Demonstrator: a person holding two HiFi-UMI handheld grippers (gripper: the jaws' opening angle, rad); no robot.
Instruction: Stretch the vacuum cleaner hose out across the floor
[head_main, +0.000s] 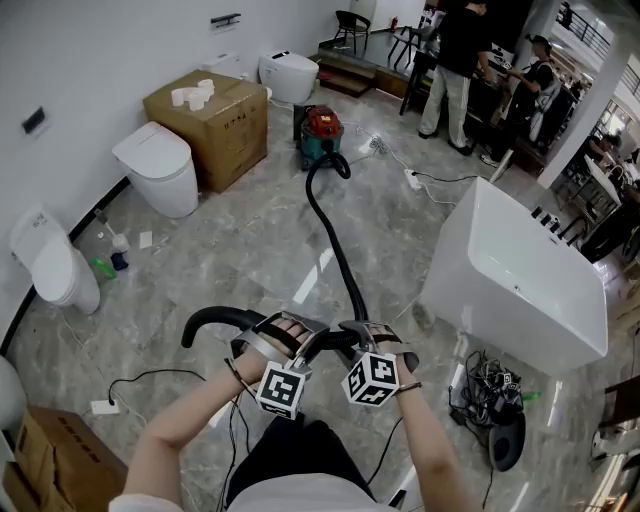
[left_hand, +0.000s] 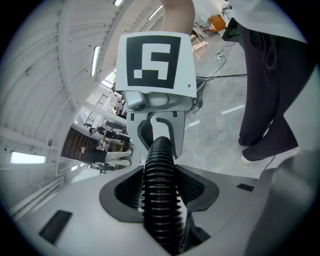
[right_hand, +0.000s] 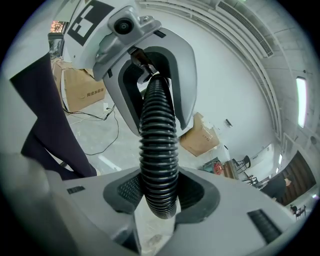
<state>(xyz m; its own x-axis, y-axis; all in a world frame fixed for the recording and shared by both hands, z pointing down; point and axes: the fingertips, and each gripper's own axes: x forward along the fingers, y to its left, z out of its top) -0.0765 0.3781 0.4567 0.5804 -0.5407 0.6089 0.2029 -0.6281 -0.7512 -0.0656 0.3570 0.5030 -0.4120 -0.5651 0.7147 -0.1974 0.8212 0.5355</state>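
Item: black ribbed plastic vacuum hose (head_main: 335, 250), running from red-and-teal canister vacuum cleaner (head_main: 321, 135) by the far wall, across grey marble floor (head_main: 250, 250), to both grippers. Left gripper (left_hand: 160, 192): fingers clamped on hose. Right gripper (right_hand: 160, 190): fingers likewise clamped, just beside the left.

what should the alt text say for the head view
Seen from above, a person's left gripper and right gripper both clamp a black ribbed vacuum hose, which runs across the grey marble floor to a red vacuum cleaner. A white bathtub stands at right, a toilet and cardboard box at left.
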